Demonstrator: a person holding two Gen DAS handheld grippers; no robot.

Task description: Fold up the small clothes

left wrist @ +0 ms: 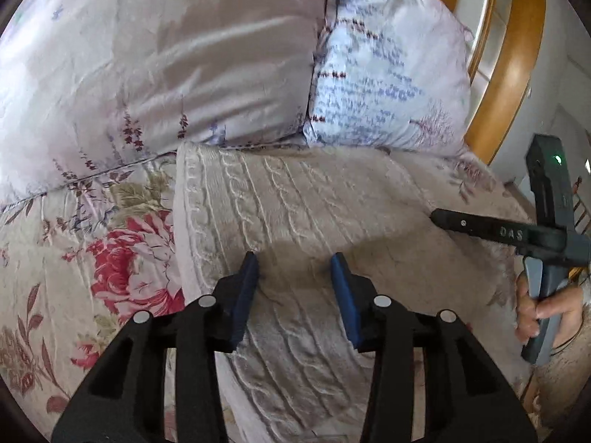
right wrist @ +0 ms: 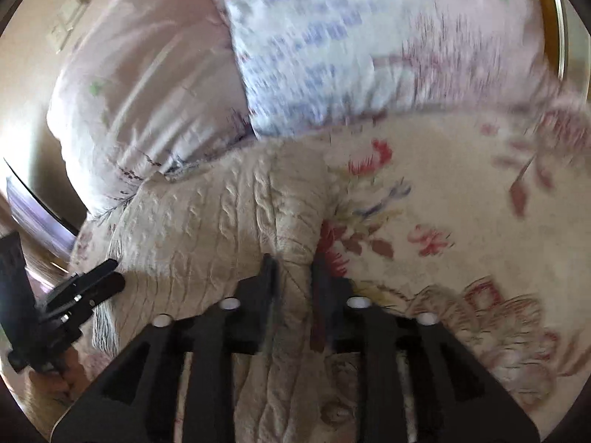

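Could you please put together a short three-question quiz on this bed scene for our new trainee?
1. True or false: the black left gripper with blue pads is clamped shut on the cream cable-knit sweater.
2. What does the sweater lie on? A) a floral bedspread with red flowers; B) a bare wooden table; C) a grey carpet.
3. How many pillows lie beyond the sweater's far edge?

Key:
1. False. Its jaws stand apart above the knit and pinch nothing.
2. A.
3. Two: a pale lilac pillow and a white pillow with blue print.
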